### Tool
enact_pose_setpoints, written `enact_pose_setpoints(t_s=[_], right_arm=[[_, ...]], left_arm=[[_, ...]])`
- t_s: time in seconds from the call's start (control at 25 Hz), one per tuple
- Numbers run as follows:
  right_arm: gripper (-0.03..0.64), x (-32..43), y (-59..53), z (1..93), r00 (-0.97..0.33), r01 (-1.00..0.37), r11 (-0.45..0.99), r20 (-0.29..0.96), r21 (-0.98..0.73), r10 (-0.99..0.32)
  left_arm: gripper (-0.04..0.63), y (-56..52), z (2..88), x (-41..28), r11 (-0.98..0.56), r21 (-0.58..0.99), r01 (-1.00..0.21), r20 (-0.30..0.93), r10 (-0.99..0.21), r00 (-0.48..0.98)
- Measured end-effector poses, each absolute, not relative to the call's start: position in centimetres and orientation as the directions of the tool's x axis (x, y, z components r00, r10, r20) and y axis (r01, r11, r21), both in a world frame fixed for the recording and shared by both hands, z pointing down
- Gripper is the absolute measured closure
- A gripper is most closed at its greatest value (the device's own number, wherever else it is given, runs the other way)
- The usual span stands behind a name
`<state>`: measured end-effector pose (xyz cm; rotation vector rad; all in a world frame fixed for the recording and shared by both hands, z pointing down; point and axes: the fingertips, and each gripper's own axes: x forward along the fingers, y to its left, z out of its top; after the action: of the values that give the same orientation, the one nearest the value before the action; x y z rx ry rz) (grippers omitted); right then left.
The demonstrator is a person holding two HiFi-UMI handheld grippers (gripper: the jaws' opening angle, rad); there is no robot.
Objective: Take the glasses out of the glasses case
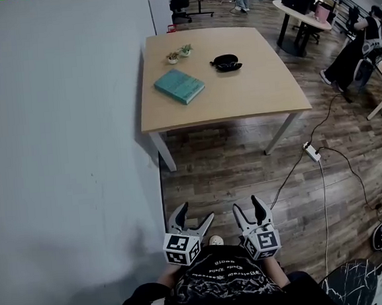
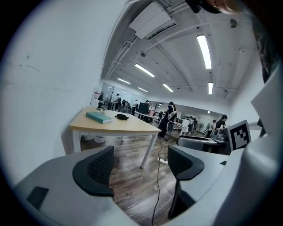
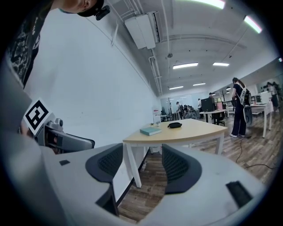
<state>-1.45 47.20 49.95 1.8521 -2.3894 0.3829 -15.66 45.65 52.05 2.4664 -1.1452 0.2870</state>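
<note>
Now the left tool (image 1: 195, 212) and the right tool (image 1: 247, 205) stand wide and empty, well apart from the counter (image 1: 252, 96). We should walk closer first: the black glasses case (image 1: 226, 63) lies on it.

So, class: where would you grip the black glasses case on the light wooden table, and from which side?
Probably across its short width, from above: the black glasses case lies flat and low on the light wooden table, bare tabletop around it.

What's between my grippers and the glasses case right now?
Only wood floor, then bare table up to the glasses case; the head view shows it.
</note>
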Motion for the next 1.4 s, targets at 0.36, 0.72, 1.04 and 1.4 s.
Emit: enact_pose_setpoints(t_s=[0.36,0.72,1.04,1.4], right_arm=[[0.354,0.8,46.3,51.5,-0.275,-0.958,0.242,0.255,-0.154,-0.927],[0.353,2.6,41.2,53.3,-0.238,-0.968,0.201,0.296,-0.149,-0.925],[0.354,0.0,30.1,54.5,-0.291,-0.956,0.256,0.335,-0.145,-0.896],[0.354,-2.1,19.2,52.8,-0.265,-0.962,0.228,0.321,-0.148,-0.909]], left_arm=[[0.207,43.9,52.5,-12.9,-0.575,0.291,-0.764,0.346,-0.681,0.645],[0.207,37.6,54.8,-10.4,-0.603,0.293,-0.742,0.362,-0.648,0.67],[0.207,27.1,56.3,-11.0,-0.619,0.309,-0.722,0.393,-0.608,0.69],[0.207,15.6,54.8,-12.5,-0.662,0.281,-0.695,0.383,-0.587,0.714]])
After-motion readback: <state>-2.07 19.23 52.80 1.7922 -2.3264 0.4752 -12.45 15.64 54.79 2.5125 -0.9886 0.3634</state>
